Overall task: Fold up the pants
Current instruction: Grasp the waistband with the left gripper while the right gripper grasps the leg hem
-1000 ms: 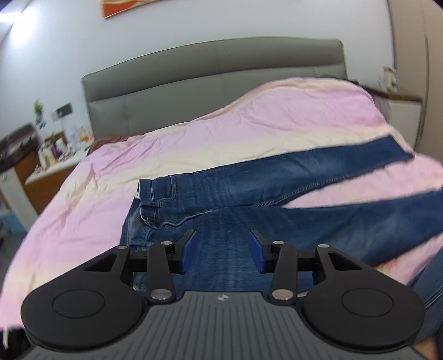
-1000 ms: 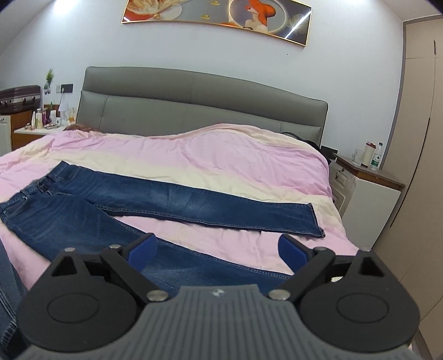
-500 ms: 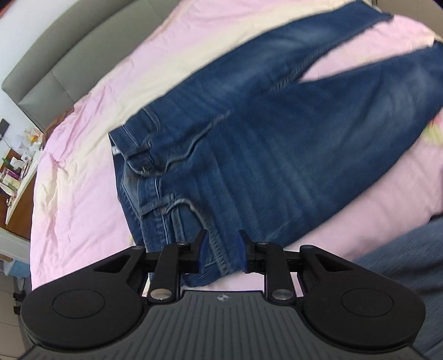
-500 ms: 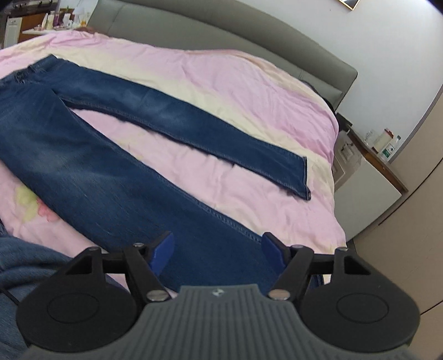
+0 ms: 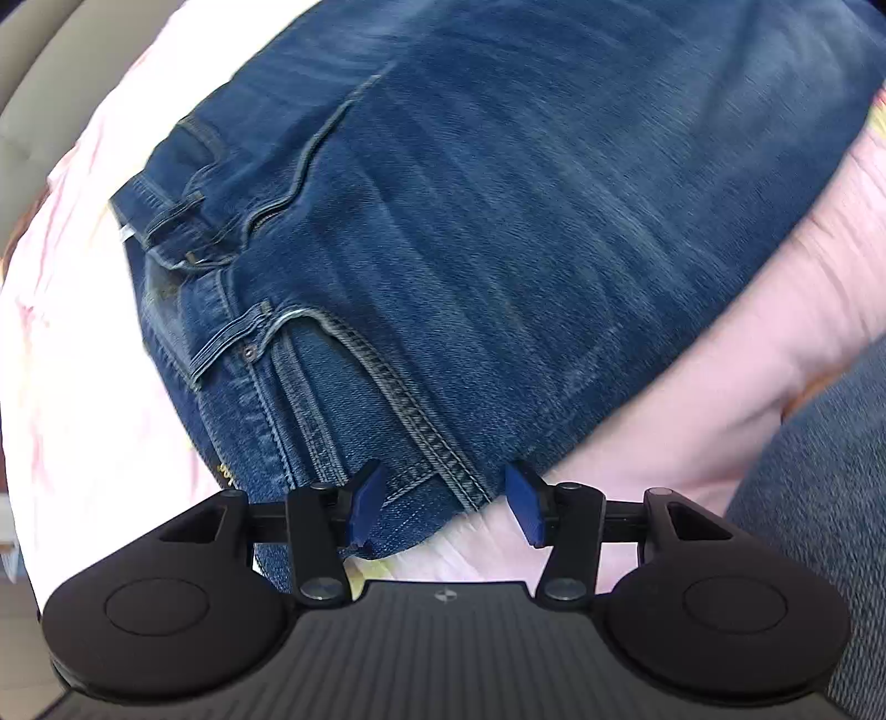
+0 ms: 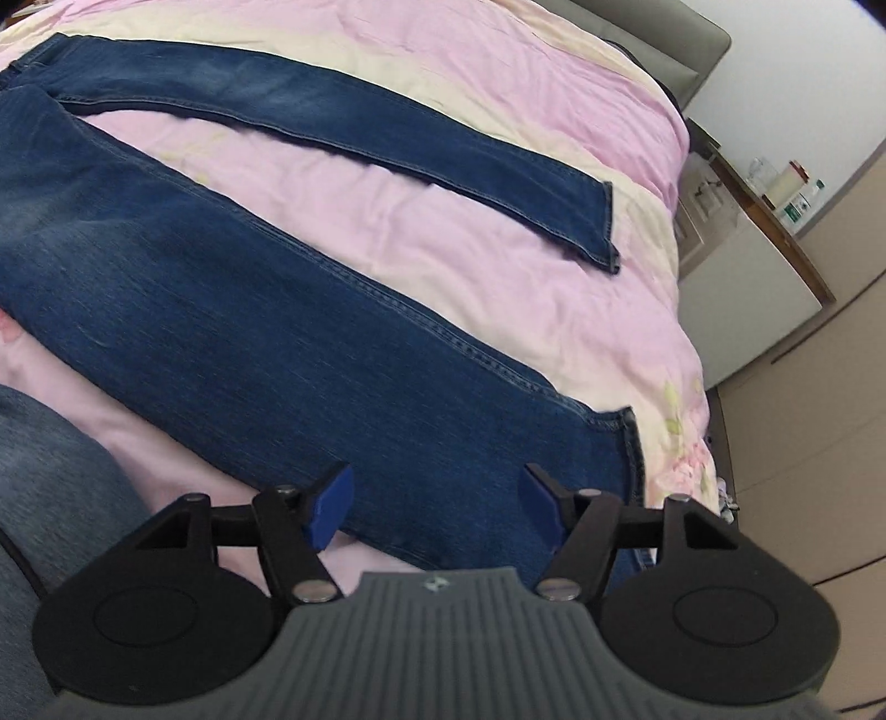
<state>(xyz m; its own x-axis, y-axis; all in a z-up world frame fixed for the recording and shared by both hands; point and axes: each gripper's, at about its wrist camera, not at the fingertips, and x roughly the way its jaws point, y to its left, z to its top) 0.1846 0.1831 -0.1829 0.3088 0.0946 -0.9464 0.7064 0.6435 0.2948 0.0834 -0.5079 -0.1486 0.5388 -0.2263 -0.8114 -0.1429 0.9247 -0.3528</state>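
Blue jeans [image 5: 470,232] lie flat on a pink bedspread [image 5: 692,410], legs spread apart. In the left wrist view my left gripper [image 5: 446,507] is open, low over the near corner of the waistband, with the denim edge between its blue pads. In the right wrist view the jeans' near leg [image 6: 266,332] runs to its hem [image 6: 628,443]. My right gripper [image 6: 437,512] is open, just above that leg close to the hem. The far leg [image 6: 387,138] lies further back.
The bedspread [image 6: 443,232] ends at the bed's right edge. A white nightstand [image 6: 742,277] with bottles stands beyond it, by a beige wardrobe. The grey headboard [image 6: 686,33] is at the back. The person's denim-clad leg [image 6: 50,498] is at the near left.
Both grippers have dropped and tilted down toward the jeans. The left moved to the waistband corner and opened wider than half a second ago; the right came in over the near leg's hem end.
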